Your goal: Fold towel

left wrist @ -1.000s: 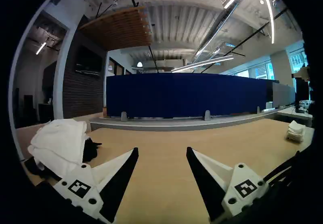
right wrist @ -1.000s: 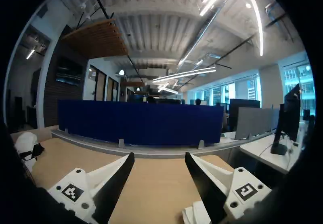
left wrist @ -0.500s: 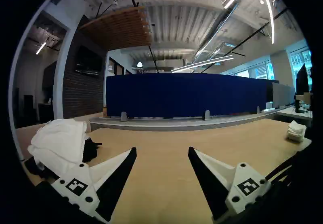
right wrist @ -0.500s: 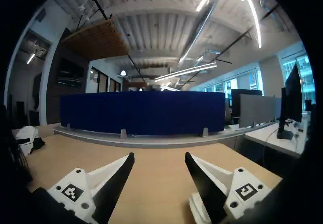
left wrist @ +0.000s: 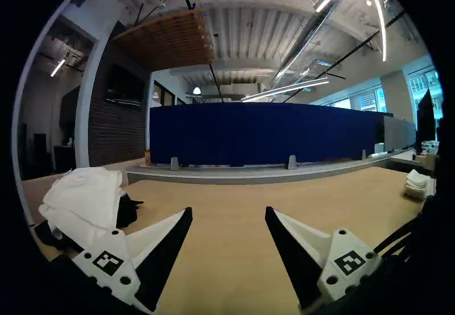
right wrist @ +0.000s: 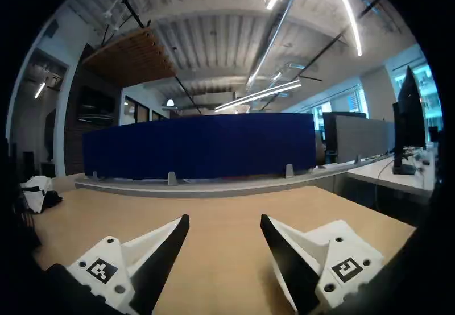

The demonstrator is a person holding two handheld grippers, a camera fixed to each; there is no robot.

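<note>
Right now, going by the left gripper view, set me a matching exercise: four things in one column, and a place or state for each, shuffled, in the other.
Things:
1. crumpled white towel
2. folded white stack
3. blue partition
4. left gripper

Places or states:
A. far right end of the table
B. standing along the table's back edge
C. open, holding nothing
D. left end of the table, beside a black item

Pairs: 1-D, 2-A, 3-B, 4-C.

Both cams low, toward blue divider (left wrist: 256,133)
</note>
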